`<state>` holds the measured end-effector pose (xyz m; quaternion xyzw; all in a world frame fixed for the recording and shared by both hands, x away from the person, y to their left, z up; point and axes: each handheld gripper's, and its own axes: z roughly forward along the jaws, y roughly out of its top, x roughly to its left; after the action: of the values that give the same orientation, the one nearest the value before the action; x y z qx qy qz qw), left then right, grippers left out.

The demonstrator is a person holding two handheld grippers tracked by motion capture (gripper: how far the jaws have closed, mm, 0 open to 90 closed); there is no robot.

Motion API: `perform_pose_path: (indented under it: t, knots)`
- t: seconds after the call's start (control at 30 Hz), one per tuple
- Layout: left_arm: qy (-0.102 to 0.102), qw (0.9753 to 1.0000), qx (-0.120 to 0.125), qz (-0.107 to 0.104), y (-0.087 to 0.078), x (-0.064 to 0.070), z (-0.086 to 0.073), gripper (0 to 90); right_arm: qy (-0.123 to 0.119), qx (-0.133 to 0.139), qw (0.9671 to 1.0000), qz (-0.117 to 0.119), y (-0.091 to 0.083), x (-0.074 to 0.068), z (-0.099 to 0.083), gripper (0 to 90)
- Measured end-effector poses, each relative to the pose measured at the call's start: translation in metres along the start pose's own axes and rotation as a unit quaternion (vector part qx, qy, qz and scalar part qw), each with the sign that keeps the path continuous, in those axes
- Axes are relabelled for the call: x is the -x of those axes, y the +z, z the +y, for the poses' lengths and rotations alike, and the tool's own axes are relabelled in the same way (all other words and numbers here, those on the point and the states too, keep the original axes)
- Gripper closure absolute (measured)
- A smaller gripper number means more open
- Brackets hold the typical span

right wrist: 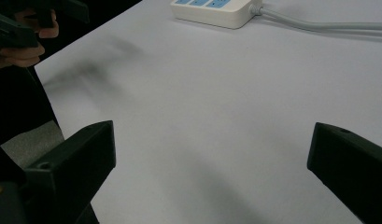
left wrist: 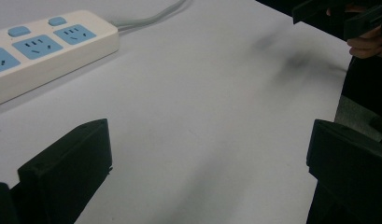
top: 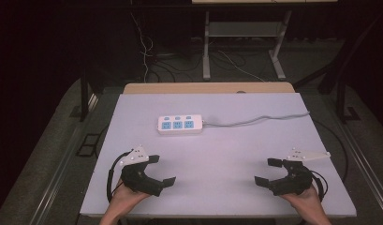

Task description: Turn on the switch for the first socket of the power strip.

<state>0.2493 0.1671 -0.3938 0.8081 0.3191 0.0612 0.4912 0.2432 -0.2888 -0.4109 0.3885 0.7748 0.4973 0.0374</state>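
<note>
A white power strip (top: 180, 124) with blue sockets lies flat near the middle back of the white table (top: 217, 159); its grey cable (top: 259, 120) runs off to the right. The strip also appears at the upper left of the left gripper view (left wrist: 44, 51) and at the top of the right gripper view (right wrist: 216, 10). My left gripper (top: 164, 169) hovers at the front left, open, nothing between its jaws. My right gripper (top: 268, 171) hovers at the front right, open and empty too. Both point inward toward each other, well short of the strip.
Beyond the table's far edge a wooden board (top: 208, 87) shows, then a dark floor with loose cables (top: 151, 65) and the metal legs of another table (top: 206, 47). Black stands flank the table at left (top: 84, 93) and right (top: 341, 93).
</note>
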Motion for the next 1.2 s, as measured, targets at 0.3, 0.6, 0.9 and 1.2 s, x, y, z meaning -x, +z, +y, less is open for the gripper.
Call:
perform_pose_path:
  t: [0.3,0.6,0.9,1.2]
  knots:
    - [0.004,1.0000,-0.005,0.000,0.000,-0.001,0.009,0.0,0.001,-0.003,1.0000,0.000,0.001,0.002,0.000,0.9]
    - [0.005,0.9999,-0.010,0.002,-0.001,-0.007,0.017,0.0,0.002,-0.005,1.0000,-0.001,0.001,0.003,-0.001,0.9]
    - [0.001,0.9999,-0.011,0.003,-0.002,-0.015,0.026,0.0,0.002,-0.006,1.0000,-0.001,0.001,0.004,-0.002,0.9]
    - [0.007,0.9998,-0.016,0.001,0.000,-0.020,0.040,0.0,0.001,-0.009,1.0000,-0.002,0.001,0.004,-0.002,0.9]
